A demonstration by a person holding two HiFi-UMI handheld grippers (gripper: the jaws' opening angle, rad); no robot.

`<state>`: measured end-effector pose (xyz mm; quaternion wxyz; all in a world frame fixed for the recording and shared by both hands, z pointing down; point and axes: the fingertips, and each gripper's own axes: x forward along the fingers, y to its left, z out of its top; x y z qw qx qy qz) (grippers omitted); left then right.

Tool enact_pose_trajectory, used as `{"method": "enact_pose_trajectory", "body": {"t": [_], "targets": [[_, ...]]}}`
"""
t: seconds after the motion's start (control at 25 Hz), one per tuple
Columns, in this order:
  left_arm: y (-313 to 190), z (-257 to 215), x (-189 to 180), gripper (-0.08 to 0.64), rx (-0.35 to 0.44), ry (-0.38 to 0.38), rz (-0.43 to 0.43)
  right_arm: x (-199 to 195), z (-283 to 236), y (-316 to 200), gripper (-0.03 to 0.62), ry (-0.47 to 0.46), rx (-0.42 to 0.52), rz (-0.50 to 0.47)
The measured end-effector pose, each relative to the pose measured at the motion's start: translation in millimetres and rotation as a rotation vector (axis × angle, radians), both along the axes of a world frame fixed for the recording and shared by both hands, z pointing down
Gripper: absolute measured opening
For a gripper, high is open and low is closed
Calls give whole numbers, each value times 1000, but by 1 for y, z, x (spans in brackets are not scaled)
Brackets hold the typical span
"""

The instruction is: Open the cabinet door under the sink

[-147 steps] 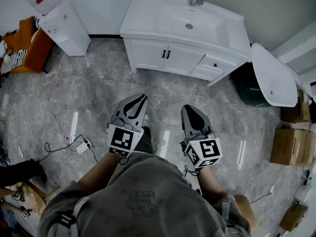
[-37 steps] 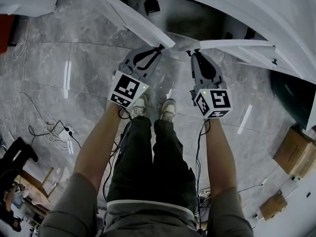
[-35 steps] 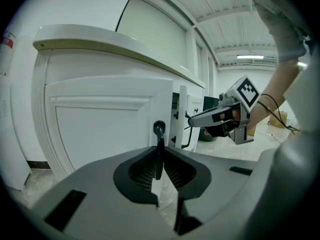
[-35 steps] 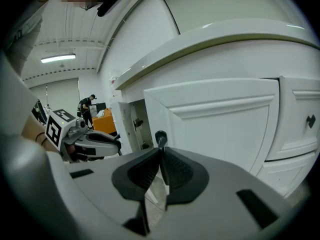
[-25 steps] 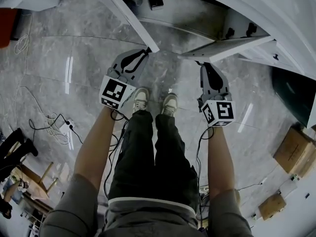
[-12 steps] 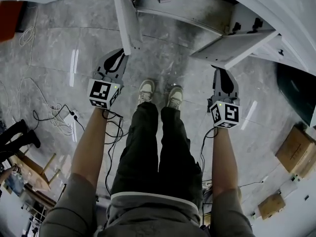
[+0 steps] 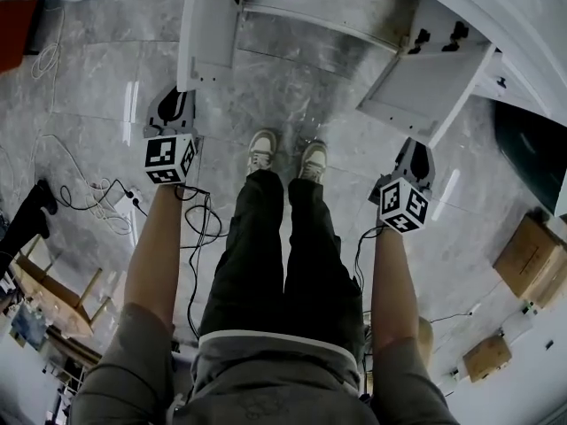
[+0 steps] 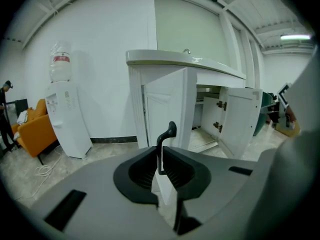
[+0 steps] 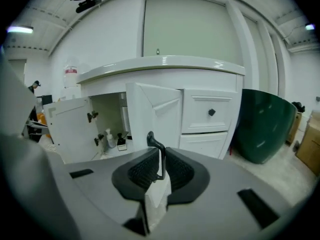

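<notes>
Both doors of the cabinet (image 7: 330, 11) under the sink (image 9: 165, 64) stand swung out over the floor. In the head view the left door (image 7: 205, 25) reaches out toward our left arm, and the right door (image 7: 434, 82) angles out toward our right. The inside of the cabinet lies open between them, and from the right gripper view we can make out a couple of small bottles (image 9: 115, 140) on its bottom shelf.

The left gripper (image 7: 171, 106) has its jaws drawn narrow on the left handle (image 8: 167, 134), a dark bar that stands up between the pads. The right gripper (image 7: 417, 155) is the same, its jaws pinched close on the right handle (image 9: 155, 143), with the edge of that door just behind. Each gripper sits at the outer end of its door, well apart from the other, with our shoes on the floor between them.

We judge the opening itself done, since neither door covers the front any longer. What seems left is small: let go of both handles and draw the grippers clear. The doors look likely to stay where they stand, though we cannot tell whether their hinges would pull them back.
</notes>
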<state>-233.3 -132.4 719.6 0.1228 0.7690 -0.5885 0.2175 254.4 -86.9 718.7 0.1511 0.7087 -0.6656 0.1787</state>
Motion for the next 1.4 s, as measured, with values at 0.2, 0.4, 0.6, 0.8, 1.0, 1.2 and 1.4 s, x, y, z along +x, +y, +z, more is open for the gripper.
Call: {"method": "enact_pose_trajectory", "body": {"t": [0.2,0.4,0.6,0.8,1.0,1.2,1.4], "targets": [[18,7,-15,43,-40,-26,-98,16,2,20,49,37,-50,125],[40,7,9,43,-64,-13,-12,-2,10,34,49,30,-94,72],[40,1,17,43,-63,1,-1,-11,10,39,49,20,-117,66],[37,-7,25,43,-58,-4,15,-18,5,33,49,23,-122,43],[38,-4,46,43,-75,47,34,-34,3,25,49,11,-113,8],[40,-1,67,41,-87,67,52,-49,1,15,49,-2,-113,-23],[35,-6,75,41,-79,92,41,-56,-8,8,49,-11,-101,-39]]}}
